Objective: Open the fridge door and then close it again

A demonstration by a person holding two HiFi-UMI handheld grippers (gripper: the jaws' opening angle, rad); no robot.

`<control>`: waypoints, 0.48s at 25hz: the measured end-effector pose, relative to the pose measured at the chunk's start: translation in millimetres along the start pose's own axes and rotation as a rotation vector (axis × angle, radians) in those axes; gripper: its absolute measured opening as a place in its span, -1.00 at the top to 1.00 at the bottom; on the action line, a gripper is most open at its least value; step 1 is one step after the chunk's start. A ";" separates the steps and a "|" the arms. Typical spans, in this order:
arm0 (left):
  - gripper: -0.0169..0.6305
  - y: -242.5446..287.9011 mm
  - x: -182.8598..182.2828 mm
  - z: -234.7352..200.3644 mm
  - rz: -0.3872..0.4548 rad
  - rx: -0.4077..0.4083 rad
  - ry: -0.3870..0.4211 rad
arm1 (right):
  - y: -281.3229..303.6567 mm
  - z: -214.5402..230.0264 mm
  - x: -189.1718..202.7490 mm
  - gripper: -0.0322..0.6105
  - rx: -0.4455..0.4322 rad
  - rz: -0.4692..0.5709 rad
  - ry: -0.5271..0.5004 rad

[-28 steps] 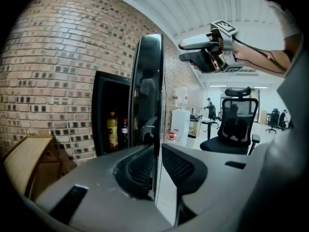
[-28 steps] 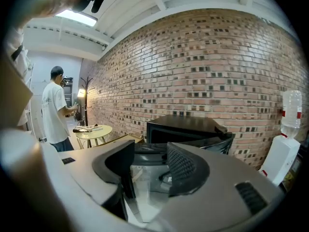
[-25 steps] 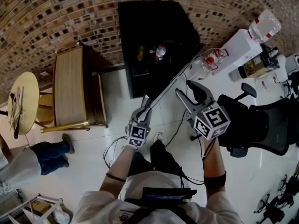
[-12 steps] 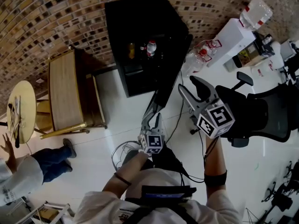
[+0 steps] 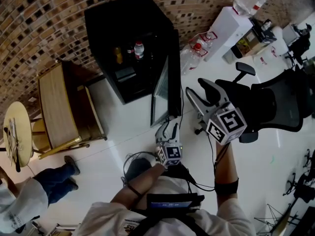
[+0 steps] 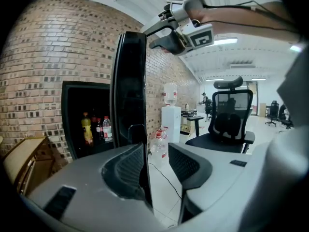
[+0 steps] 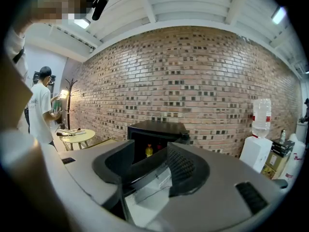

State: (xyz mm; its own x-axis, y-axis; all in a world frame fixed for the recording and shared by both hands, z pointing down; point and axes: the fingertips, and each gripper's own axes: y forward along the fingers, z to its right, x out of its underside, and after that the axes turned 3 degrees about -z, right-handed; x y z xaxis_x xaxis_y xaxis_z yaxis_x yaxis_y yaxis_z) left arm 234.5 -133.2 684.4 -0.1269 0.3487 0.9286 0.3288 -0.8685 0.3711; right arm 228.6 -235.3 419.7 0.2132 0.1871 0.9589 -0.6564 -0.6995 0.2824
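Standing open, fridge door [image 5: 165, 90]: swung well out from the cabinet, its far end at the cabinet's front corner and its free edge toward the person. The panel is dark and glossy.
Fridge [image 5: 123, 18]: low black cabinet against the brick wall [image 5: 44, 14], with its interior exposed.
Contents: a clear bottle [image 5: 139, 49] with a red cap and a yellow bottle [image 5: 118, 54] stand upright on a shelf; I cannot make out anything deeper inside.
Left gripper [image 5: 168, 127]: held low at the door's free edge. Its jaws have just been opening and now stand well apart. In the left gripper view the door's edge runs up between them, close along the jaw at that view's left, with a clear gap to the other pad. Not clamped.
Right gripper [image 5: 197, 90]: held higher, to the right of the door and apart from it. Its jaws are moderately apart with nothing gripped; the fridge shows beyond them.
Office chair [image 5: 275, 107]: black, just right of the right gripper.
Water dispenser [image 5: 226, 26]: white, by the wall to the fridge's right.
Wooden chair [image 5: 59, 102]: left of the fridge.
Bystander [image 5: 29, 200]: at the lower left, near a round table [image 5: 17, 129].
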 end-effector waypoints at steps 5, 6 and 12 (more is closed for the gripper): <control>0.59 11.7 -5.6 32.9 -0.034 0.073 0.017 | -17.6 12.8 13.9 0.16 0.040 -0.017 -0.017; 0.60 13.8 -7.0 39.0 -0.039 0.087 0.016 | -22.8 14.9 19.5 0.16 0.055 -0.024 -0.016; 0.60 24.7 -10.5 70.8 -0.054 0.145 0.052 | -61.9 39.6 60.6 0.16 0.175 -0.049 0.078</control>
State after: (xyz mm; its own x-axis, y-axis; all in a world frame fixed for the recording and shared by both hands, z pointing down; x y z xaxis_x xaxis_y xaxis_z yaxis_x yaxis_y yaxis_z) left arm 310.3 -133.3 683.5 -0.1952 0.3713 0.9077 0.4510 -0.7879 0.4193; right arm 310.7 -208.0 459.3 0.1810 0.2721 0.9451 -0.5088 -0.7964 0.3268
